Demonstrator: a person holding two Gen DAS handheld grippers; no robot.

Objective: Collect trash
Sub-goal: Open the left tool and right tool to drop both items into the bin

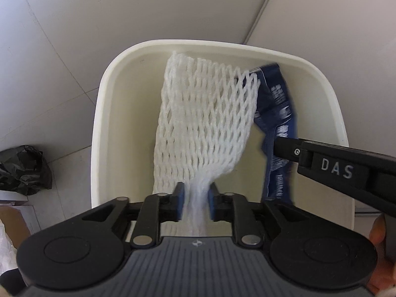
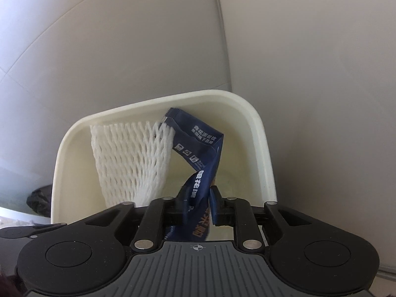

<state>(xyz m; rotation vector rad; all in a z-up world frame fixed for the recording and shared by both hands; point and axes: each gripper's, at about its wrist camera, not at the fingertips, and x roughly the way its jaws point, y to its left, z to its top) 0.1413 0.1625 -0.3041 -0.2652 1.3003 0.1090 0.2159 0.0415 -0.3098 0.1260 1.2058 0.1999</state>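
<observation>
Above the cream bin (image 1: 99, 123): left gripper (image 1: 195, 199) slightly parted around the white foam net (image 1: 198, 113), right gripper (image 2: 196, 203) likewise around the blue wrapper (image 2: 198, 148). Hang inside the rim, net left, wrapper right, far tips touching. Open room along the bin's right wall.

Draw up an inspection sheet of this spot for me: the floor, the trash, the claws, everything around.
Surface: pale tiled floor, seen from above.
Job's things: cream bin, open; white foam net and dark blue wrapper both hang into it, side by side.
Clutter: crumpled black bag on the floor beside the bin.
Grippers: left claw has the net bunched between its pads; whether they press it cannot be told. Right claw stands open, with the wrapper between its pads.
Cables: nothing seen.
Surroundings: a person's hand at the picture's edge; nothing else seen.
</observation>
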